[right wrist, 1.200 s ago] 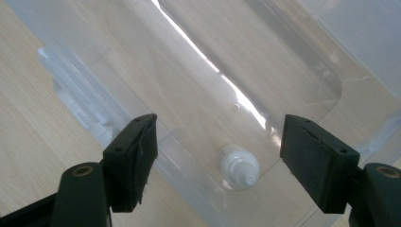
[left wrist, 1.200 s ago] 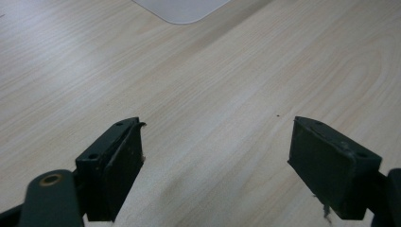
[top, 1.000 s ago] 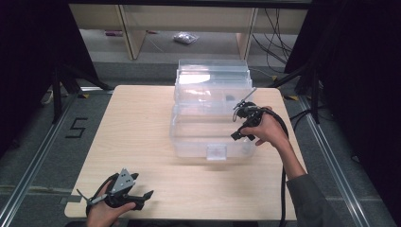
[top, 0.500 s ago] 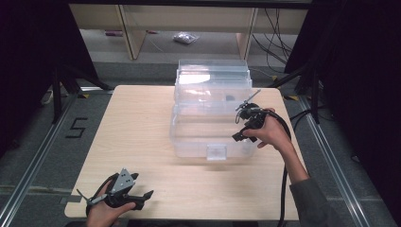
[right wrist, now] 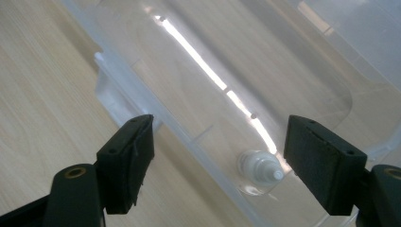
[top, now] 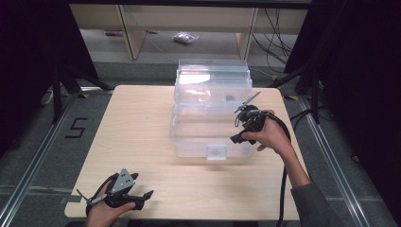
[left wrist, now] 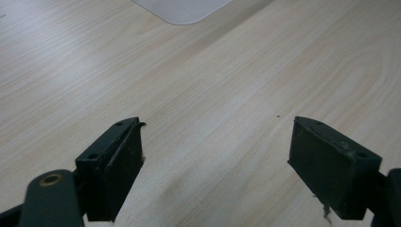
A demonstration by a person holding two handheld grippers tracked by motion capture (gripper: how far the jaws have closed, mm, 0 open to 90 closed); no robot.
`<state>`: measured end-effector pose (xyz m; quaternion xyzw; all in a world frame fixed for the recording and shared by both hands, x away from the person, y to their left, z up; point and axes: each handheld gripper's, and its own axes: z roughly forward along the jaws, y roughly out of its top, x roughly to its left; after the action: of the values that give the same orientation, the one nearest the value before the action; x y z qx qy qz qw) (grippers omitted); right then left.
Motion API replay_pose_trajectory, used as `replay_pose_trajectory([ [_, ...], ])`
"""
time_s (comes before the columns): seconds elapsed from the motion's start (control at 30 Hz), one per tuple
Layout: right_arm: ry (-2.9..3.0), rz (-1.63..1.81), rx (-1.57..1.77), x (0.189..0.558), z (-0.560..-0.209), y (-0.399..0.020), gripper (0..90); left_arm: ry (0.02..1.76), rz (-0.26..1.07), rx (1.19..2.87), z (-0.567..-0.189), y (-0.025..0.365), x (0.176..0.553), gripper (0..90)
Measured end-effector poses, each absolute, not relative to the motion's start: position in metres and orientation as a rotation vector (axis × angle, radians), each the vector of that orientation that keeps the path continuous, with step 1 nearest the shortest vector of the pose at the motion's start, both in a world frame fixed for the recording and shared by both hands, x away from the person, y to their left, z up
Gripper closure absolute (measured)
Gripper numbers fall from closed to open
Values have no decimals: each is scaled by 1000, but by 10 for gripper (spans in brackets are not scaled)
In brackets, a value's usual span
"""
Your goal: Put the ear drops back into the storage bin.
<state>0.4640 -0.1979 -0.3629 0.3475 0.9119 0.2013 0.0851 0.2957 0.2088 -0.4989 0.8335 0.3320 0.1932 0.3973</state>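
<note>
A clear plastic storage box (top: 210,137) stands mid-table with its lid (top: 213,78) tipped up at the back. My right gripper (top: 238,130) hovers open over the box's right side, held by a hand. In the right gripper view the gripper (right wrist: 217,161) straddles the box's rim (right wrist: 142,90), and a small clear bottle-like item (right wrist: 259,168) lies inside, just below the jaws. My left gripper (top: 144,198) rests open at the near left of the table. Between its jaws the left gripper (left wrist: 215,161) has bare wood only.
The wooden table (top: 137,127) is bare to the left of the box. A pale rounded corner (left wrist: 182,7) of the box shows far ahead of the left jaws. A small dark item (top: 229,98) lies at the back of the box. Shelving (top: 189,28) stands beyond the table.
My right gripper has eased slightly toward the near side along the box's right wall. The left gripper has stayed put.
</note>
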Motion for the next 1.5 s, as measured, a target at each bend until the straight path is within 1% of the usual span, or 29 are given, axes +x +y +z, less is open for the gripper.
replay_pose_trajectory([
  [0.83,2715,659,976,445,-363,-193,253,840,484,2125,-498,209,296,176],
  [0.97,2710,676,1022,439,-363,-192,250,840,485,2124,-498,209,296,176],
  [1.0,2705,691,979,439,-363,-193,249,840,485,2124,-498,209,296,177],
  [1.27,2697,709,998,432,-363,-192,246,840,485,2124,-498,209,296,177],
  [1.3,2705,724,951,432,-363,-193,244,839,486,2126,-498,209,296,176],
  [1.33,2703,712,1015,429,-363,-191,245,828,500,2132,-498,209,297,177],
  [1.37,2709,726,962,430,-363,-192,245,837,490,2123,-498,209,296,177],
  [1.5,2702,739,936,426,-364,-191,244,837,486,2128,-498,209,296,176],
])
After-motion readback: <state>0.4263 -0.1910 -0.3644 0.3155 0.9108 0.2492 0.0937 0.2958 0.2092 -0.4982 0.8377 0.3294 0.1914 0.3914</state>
